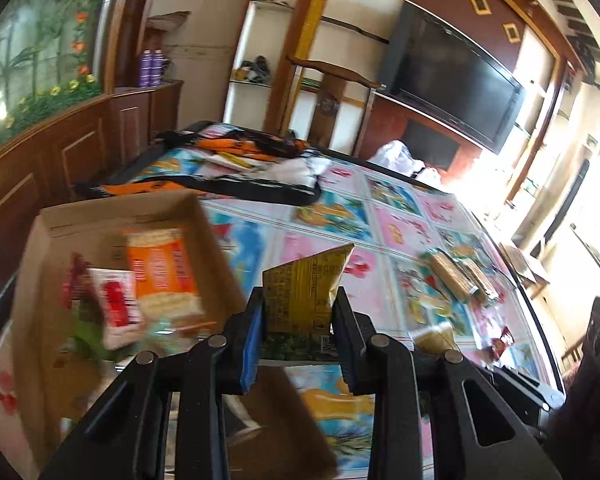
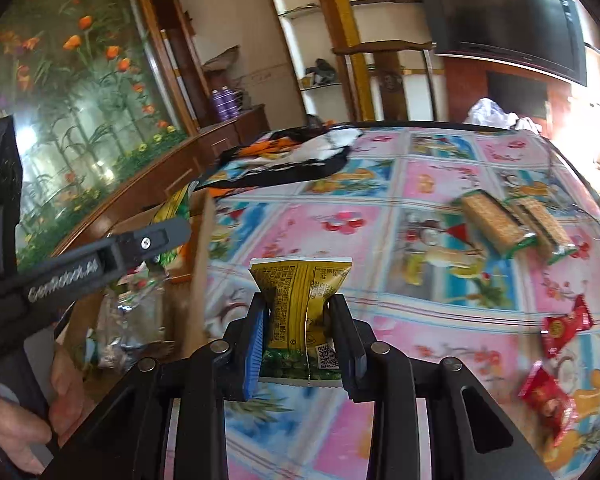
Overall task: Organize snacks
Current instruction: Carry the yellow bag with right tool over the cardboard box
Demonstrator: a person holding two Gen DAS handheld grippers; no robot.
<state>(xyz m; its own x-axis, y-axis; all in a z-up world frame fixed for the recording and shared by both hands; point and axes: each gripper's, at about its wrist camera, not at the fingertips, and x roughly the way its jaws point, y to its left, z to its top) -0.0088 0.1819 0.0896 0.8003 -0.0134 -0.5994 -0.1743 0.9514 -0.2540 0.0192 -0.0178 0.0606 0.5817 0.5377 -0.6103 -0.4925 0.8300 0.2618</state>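
Note:
My left gripper [image 1: 298, 300] is shut on a yellow snack packet [image 1: 306, 292], held above the table just right of a cardboard box [image 1: 112, 212]. Inside the box lie an orange packet [image 1: 164, 268], a white-and-red packet [image 1: 116, 304] and other wrappers. My right gripper [image 2: 298, 308] is shut on a second yellow snack packet [image 2: 300, 300], over the table right of the same cardboard box [image 2: 202, 260]. The left tool's grey body [image 2: 60, 276] and a hand [image 2: 24, 436] show at the left of the right wrist view. Wafer packs [image 2: 512, 224] and red packets [image 2: 556, 364] lie on the table.
The table carries a colourful patterned cloth [image 2: 380, 220]. A black, orange and white bag [image 1: 236, 164] lies at its far side, with a white plastic bag [image 2: 492, 114] near the far edge. A chair [image 1: 332, 96], shelves and a television [image 1: 452, 76] stand behind. Wooden cabinets run along the left.

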